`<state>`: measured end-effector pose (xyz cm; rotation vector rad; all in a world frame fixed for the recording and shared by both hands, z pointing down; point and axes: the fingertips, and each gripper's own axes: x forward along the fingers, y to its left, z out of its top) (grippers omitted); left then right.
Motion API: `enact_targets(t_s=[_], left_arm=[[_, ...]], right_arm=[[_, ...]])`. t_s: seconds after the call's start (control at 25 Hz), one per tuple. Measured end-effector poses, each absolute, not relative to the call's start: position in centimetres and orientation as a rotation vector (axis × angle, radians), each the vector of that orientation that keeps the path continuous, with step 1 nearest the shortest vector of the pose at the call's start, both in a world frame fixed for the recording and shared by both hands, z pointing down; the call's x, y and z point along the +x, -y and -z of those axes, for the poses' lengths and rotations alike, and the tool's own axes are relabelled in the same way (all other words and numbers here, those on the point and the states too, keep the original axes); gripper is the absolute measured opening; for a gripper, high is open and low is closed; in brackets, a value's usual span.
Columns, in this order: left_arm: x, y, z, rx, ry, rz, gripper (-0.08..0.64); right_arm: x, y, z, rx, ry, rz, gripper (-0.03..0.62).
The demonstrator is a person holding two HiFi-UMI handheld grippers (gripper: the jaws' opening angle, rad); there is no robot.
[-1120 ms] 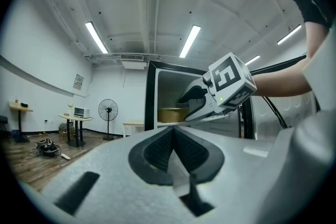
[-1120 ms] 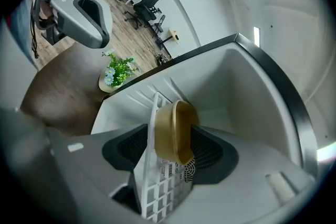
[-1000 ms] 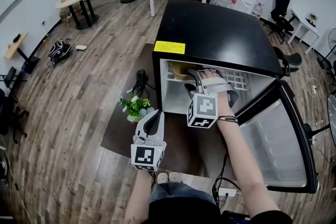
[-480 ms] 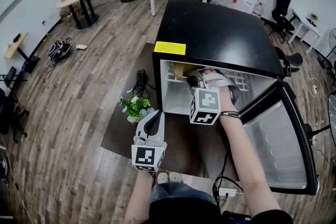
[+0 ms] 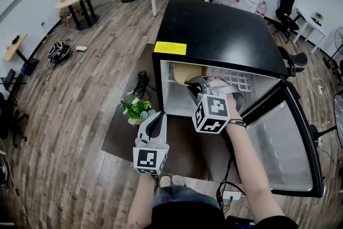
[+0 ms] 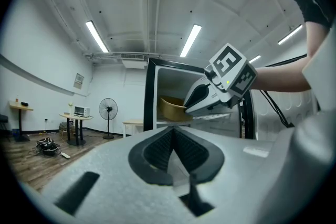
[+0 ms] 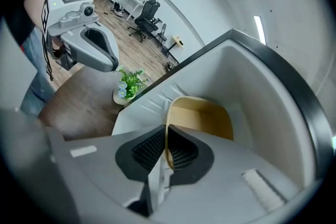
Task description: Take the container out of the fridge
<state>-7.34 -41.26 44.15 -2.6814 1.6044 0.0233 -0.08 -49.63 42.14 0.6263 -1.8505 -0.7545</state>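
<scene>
A tan, bowl-like container (image 5: pixel 188 73) sits at the left of the open black fridge (image 5: pixel 220 35), on its white wire shelf (image 5: pixel 240 81). My right gripper (image 5: pixel 194 85) reaches in at the fridge mouth. Its jaws are closing, and the right gripper view shows the container's (image 7: pixel 203 117) thin rim pinched between the dark pads of the right gripper (image 7: pixel 167 140). My left gripper (image 5: pixel 155 122) hangs low in front of the fridge, pointing at it, shut with nothing in it (image 6: pixel 174 136). The left gripper view shows the container (image 6: pixel 170 109) behind the right gripper (image 6: pixel 191 105).
The fridge door (image 5: pixel 284 142) stands swung open to the right. A small potted plant (image 5: pixel 136 109) sits on the dark mat (image 5: pixel 120 139) left of the fridge, with a black cable (image 5: pixel 142 83) behind it. Tables, a fan and chairs stand far off.
The right gripper's jaws have gone from wide open around the container to closed on its rim. The gripper has drawn back a little. My left gripper has stayed put.
</scene>
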Motion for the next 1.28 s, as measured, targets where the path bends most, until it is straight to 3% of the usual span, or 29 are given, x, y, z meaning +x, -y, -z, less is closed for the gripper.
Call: enact_targets(t_s=[0.72,1.28], left_arm=[[-7.3,39.8,-43.4,-2.688,-1.587,-0.036,0.006],[-5.7,39.2,-42.4,-2.704,-1.51,-0.049,0.006]], right_arm=[[1.6,39.1,-38.3,0.99,2.49,0.521,0.026],[9.8,31.5,-35.6,1.309,3.018,0.206,0.026]])
